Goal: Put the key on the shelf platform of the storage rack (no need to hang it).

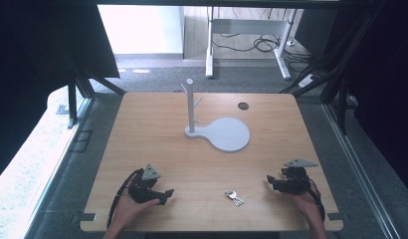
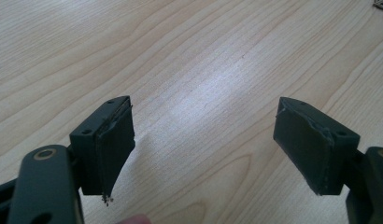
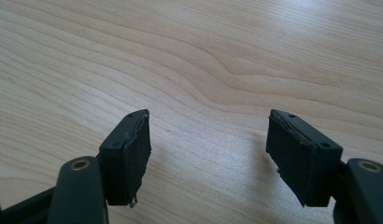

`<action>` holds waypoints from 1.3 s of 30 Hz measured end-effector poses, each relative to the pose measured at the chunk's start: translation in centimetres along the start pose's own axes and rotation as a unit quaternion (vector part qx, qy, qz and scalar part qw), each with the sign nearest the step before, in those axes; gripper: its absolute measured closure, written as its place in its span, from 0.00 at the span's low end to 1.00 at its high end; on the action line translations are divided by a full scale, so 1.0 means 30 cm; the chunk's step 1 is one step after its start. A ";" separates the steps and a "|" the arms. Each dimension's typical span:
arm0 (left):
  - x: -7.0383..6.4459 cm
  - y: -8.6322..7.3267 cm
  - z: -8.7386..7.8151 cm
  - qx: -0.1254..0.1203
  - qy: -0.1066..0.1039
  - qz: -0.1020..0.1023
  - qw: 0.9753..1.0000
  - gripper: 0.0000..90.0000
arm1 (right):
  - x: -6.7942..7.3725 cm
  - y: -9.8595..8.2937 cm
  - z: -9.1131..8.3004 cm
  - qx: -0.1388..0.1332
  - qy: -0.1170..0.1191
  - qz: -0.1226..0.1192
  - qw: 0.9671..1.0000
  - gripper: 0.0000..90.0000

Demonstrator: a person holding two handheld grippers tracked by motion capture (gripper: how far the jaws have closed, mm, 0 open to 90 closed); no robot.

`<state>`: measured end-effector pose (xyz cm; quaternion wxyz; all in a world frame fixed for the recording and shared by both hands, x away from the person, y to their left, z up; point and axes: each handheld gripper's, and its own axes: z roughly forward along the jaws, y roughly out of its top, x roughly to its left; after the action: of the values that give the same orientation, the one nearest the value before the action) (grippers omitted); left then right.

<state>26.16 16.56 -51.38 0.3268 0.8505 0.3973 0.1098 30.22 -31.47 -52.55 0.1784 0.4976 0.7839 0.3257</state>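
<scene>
While the high view looked down on the wooden tabletop (image 1: 142, 134), a bunch of keys (image 1: 234, 197) lay near its front edge, and everything else sat around that bunch. Well behind the keys stood a white stand (image 1: 190, 107) with short pegs on an upright post, its round flat base (image 1: 228, 134) spreading to the right. Farther back still was a dark round hole (image 1: 243, 106) in the wood. To the left of the keys rested the left claw (image 1: 165, 194), held in a hand (image 1: 126, 209); to the right of the keys sat the right claw (image 1: 269, 180), held in the other hand (image 1: 305, 200). Neither touched the keys.

From the left gripper view, the left claw (image 2: 203, 144) stood wide apart over bare wood grain, gripping nothing.

From the right gripper view, the right claw (image 3: 208, 156) was likewise spread apart above bare wood.
</scene>
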 end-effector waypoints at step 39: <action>-0.004 0.002 -0.036 -0.010 -0.016 -0.010 1.000 0.23 | 0.224 0.248 -0.114 0.060 0.092 -0.102 0.989 0.52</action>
<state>25.64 16.95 -50.50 0.3431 0.8446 0.3996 0.0964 30.14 -24.40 -44.67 0.1077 0.3934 0.8616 0.3022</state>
